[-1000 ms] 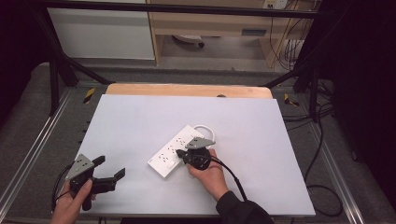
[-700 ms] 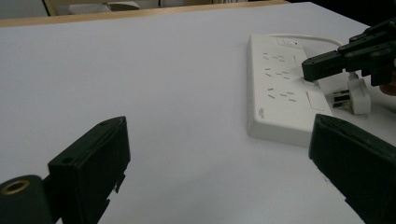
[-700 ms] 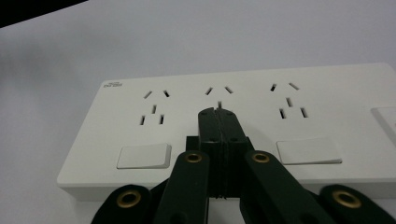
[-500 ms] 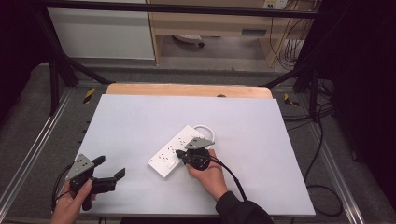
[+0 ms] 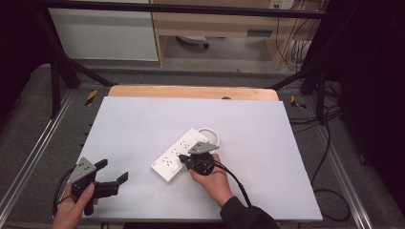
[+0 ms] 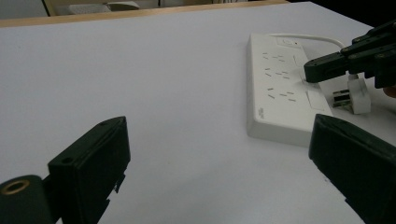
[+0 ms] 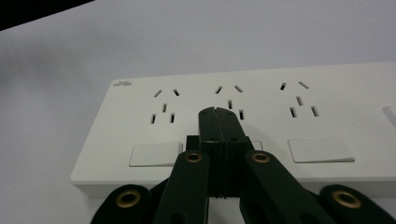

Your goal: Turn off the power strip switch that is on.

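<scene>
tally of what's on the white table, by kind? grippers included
power strip: 1
white plug lying beside the strip: 1
left gripper, jaws open: 1
right gripper, jaws shut over the strip: 1
total: 4

A white tabletop (image 5: pixel 143 124) stretches ahead of the grippers, ending in a wooden edge (image 5: pixel 191 91). Beyond it stand a white cabinet (image 5: pixel 102 33) and wooden shelving (image 5: pixel 215 24). Grey floor (image 5: pixel 28 124) and black cables (image 5: pixel 329 143) flank the table in dim light.

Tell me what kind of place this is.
Probably a lab or workshop test bench. A white tabletop sits inside a black metal frame, loose cables trail over the grey floor, and a white power strip lies on it as the one work piece.
</scene>
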Tool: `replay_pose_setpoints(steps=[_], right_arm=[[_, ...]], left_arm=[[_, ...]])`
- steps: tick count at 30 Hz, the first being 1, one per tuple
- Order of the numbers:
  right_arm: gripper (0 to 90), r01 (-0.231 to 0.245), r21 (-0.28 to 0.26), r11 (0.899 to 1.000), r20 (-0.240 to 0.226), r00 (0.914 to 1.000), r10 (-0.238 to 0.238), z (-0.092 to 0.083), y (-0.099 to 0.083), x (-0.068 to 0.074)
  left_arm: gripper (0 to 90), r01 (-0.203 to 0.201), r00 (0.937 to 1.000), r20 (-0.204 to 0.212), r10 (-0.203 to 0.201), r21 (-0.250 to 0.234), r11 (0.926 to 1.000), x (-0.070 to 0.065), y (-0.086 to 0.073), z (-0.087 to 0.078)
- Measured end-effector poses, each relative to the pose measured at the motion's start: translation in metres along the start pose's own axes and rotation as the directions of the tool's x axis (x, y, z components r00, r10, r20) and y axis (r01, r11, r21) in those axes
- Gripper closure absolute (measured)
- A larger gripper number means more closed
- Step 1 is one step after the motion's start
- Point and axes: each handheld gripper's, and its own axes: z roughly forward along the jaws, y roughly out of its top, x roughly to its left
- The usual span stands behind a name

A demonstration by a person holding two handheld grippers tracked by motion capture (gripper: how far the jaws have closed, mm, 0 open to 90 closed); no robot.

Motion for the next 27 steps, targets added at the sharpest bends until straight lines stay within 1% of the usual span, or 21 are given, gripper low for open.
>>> replay_pose_setpoints(steps=[5,9,12,17,27], right_arm=[[90.0,0.004,0.001,1.0,0.001,1.0,-0.004,-0.0002,0.0,0.0002],[90.0,-0.003,0.003,1.0,0.0,1.0,0.003,-0.0001,-0.0001,0.0002],[90.0,-0.001,0.014,1.0,-0.004,1.0,0.001,0.0007,-0.0013,0.0012],[90.0,-0.002,0.014,1.0,-0.01,0.9999,0.002,0.0006,-0.0014,0.002],[90.0,0.001,0.015,1.0,-0.006,1.0,0.0,0.0017,-0.0006,0.0026]], left_arm=[[5.2,0.0,1.0,0.001,0.0,0.0,1.0,-0.0002,0.0,0.0],[5.2,-0.001,1.0,0.0,0.001,0.001,1.0,-0.0002,0.0,0.0],[5.2,-0.001,1.0,0.0,0.001,0.002,1.0,-0.0003,0.0,0.0001],[5.3,-0.001,1.0,0.0,0.001,0.002,1.0,-0.0003,0.0,0.0001],[5.2,-0.001,1.0,0.0,0.001,0.0,1.0,-0.0001,0.0,0.0]])
